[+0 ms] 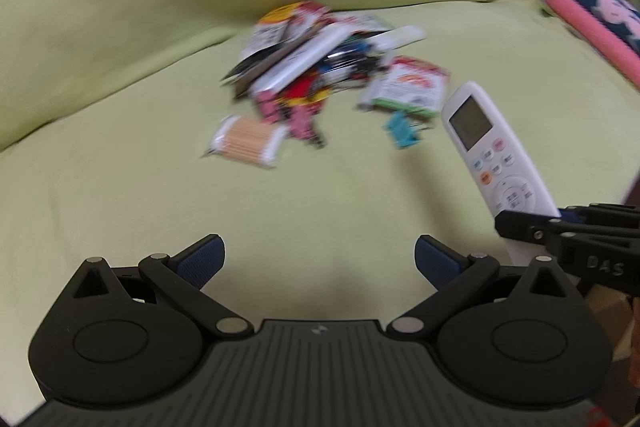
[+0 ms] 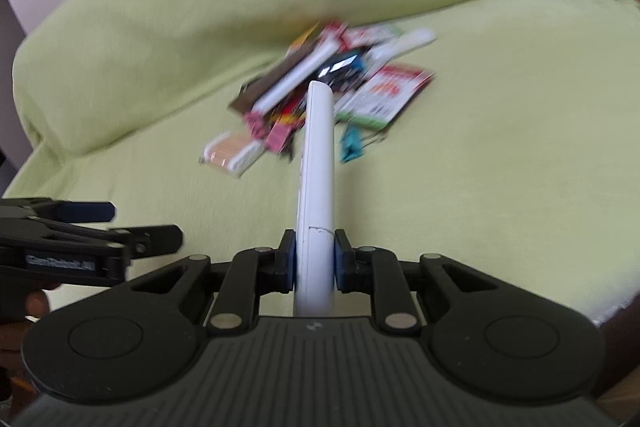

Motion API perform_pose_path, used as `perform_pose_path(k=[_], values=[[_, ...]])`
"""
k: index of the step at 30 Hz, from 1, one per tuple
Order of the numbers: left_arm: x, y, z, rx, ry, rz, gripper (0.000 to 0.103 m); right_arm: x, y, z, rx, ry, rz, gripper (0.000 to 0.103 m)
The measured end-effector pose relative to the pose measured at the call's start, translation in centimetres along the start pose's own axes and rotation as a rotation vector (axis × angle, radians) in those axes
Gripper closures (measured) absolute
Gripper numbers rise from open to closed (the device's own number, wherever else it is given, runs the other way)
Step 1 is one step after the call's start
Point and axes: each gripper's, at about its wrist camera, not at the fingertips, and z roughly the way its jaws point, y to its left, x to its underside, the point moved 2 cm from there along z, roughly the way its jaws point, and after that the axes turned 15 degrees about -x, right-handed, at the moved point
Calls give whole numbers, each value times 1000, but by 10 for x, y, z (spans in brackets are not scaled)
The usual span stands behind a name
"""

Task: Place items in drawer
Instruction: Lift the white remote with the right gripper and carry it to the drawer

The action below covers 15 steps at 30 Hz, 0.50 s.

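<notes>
Clamped on the lower end of a white remote control (image 2: 318,163), the right gripper (image 2: 315,263) holds it edge-on, lifted clear of the green sofa cushion (image 2: 500,167). Its 2 blue pads press the remote's flat faces. The left gripper (image 1: 320,263) hovers alongside, spread wide with nothing between its fingers. A blurred pile of packets and clips (image 1: 320,75) lies on the cushion ahead. This looks like the carry step: 1 item picked, drawer out of view. Next, the remote likely needs moving to the drawer without slipping.
</notes>
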Motion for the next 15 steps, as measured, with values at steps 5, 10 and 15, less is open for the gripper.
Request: perform_pose_path(k=[5, 10, 15], values=[[0, -40, -35, 94, -66, 77, 1, 15, -5, -79, 85, -111, 21, 87], [9, -89, -73, 206, -131, 172, 1, 48, -9, -157, 216, -190, 62, 87], [20, -132, -101, 290, -166, 255, 1, 84, -10, -214, 327, -230, 116, 87]])
